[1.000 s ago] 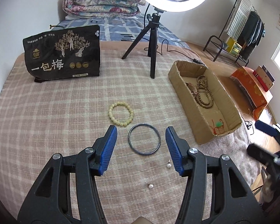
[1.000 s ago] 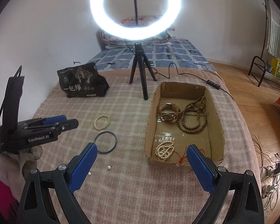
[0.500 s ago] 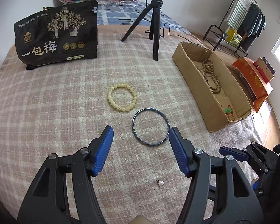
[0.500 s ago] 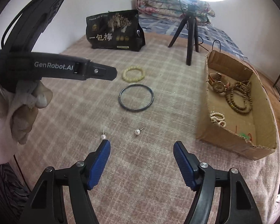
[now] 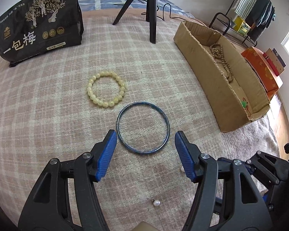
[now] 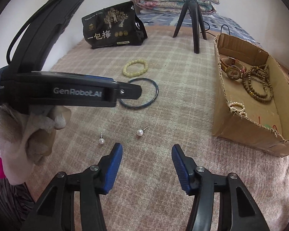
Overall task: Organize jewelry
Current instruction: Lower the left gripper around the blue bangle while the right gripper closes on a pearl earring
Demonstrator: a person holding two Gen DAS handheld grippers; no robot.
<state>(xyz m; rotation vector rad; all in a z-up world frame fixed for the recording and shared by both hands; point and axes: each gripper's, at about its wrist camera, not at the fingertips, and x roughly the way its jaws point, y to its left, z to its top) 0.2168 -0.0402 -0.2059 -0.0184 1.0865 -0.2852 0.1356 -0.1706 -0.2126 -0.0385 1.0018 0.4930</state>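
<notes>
Left gripper (image 5: 145, 154): jaws apart, empty, straddling the near rim of the blue bangle (image 5: 143, 128) at 12 o'clock. Cream bead bracelet (image 5: 106, 89) at 11 o'clock. Right gripper (image 6: 146, 166): jaws closing, nothing between; pearl stud (image 6: 140, 132) just ahead at 12 o'clock. Cardboard box (image 6: 240, 127) at 2 o'clock.

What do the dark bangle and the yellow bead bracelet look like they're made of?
Dark bangle: one rigid thin hoop, blue-black and mottled with a slight sheen, probably glass, stone or resin. Yellow bead bracelet: round cream-yellow glossy beads, likely strung on elastic; stone or plastic, hard to tell.
</notes>
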